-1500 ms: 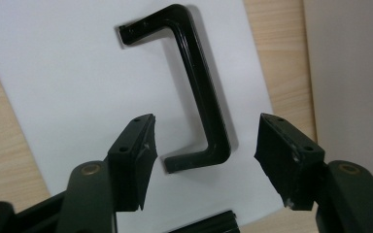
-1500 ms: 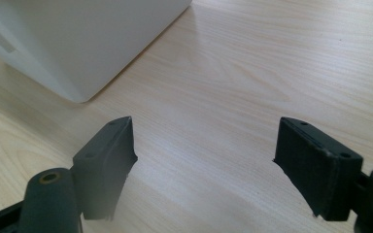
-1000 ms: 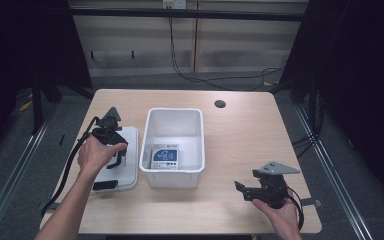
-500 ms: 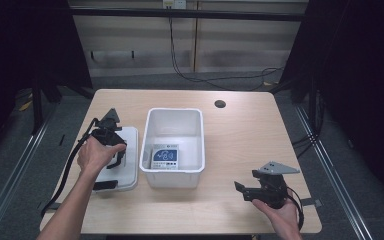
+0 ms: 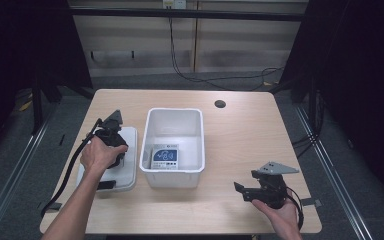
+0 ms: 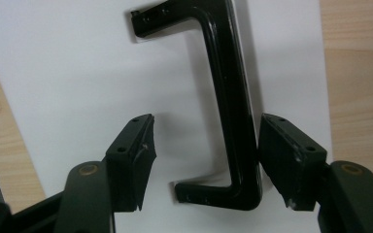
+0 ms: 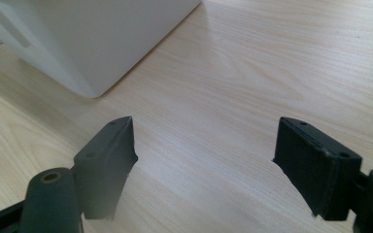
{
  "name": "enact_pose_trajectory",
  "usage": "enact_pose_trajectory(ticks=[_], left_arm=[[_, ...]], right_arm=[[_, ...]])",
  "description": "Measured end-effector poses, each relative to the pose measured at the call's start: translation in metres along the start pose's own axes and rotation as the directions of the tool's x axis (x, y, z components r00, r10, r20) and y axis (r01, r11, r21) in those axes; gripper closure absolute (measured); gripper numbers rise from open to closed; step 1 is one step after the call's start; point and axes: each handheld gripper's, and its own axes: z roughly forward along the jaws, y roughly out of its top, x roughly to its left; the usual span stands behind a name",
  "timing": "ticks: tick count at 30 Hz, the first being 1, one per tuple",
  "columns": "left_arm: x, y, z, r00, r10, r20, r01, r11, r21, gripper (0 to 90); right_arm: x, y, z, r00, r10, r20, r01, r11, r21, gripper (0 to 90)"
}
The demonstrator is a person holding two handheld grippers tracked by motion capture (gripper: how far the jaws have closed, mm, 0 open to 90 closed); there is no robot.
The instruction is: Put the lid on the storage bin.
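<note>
A white lid (image 5: 128, 175) lies flat on the table's left side, with a black U-shaped handle (image 6: 228, 87) on top. My left gripper (image 5: 117, 156) points down over it, a hand wrapped around its body. In the left gripper view the left gripper (image 6: 206, 141) stands open around the handle's long bar. The right pad (image 6: 286, 155) sits right beside the bar and the left pad is well apart from it. My right gripper (image 5: 241, 191) rests low at the front right, open, pointing left toward the white bin (image 5: 200, 145). Nothing lies between the right gripper's (image 7: 204, 141) fingers.
The white bin stands mid-table, and a blue and white card (image 5: 165, 156) lies in its near end. Its near corner (image 7: 92, 43) rises ahead of the right gripper. A dark round hole (image 5: 220, 104) marks the wooden table (image 5: 250, 140) at the back. Cables trail off the left edge.
The left hand has shifted slightly over the lid. The right gripper has kept still.
</note>
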Motion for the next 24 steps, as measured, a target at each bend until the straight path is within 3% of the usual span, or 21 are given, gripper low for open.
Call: enact_pose_trajectory(ticks=[2,6,9,12,19,24], left_arm=[[-0.002,0.001,0.003,0.9997,0.019,-0.016,-0.019,0.9997,0.017,39.5],[-0.002,0.000,0.004,1.0000,0.008,0.002,-0.008,0.9999,0.013,47.3],[-0.002,0.000,0.000,0.9998,0.012,0.013,-0.012,0.9999,0.002,63.8],[0.000,0.000,-0.006,0.9996,0.007,0.027,-0.007,1.0000,0.005,69.7],[0.008,-0.001,-0.017,1.0000,0.005,0.007,-0.005,1.0000,-0.002,75.0],[0.023,-0.003,-0.024,0.9996,0.010,0.026,-0.011,0.9996,0.027,77.5]], right_arm=[[0.000,0.000,0.000,1.0000,0.002,-0.001,-0.002,1.0000,0.005,22.4],[0.001,0.000,0.000,1.0000,-0.002,-0.005,0.002,1.0000,0.004,22.5],[0.001,0.000,0.001,1.0000,-0.003,-0.008,0.003,1.0000,0.005,22.4],[0.001,0.000,0.001,0.9999,-0.005,-0.010,0.005,1.0000,0.006,22.5],[0.001,0.000,0.001,0.9999,-0.005,-0.011,0.005,1.0000,0.007,22.5],[0.001,0.000,0.001,0.9999,-0.005,-0.012,0.005,0.9999,0.009,22.5]])
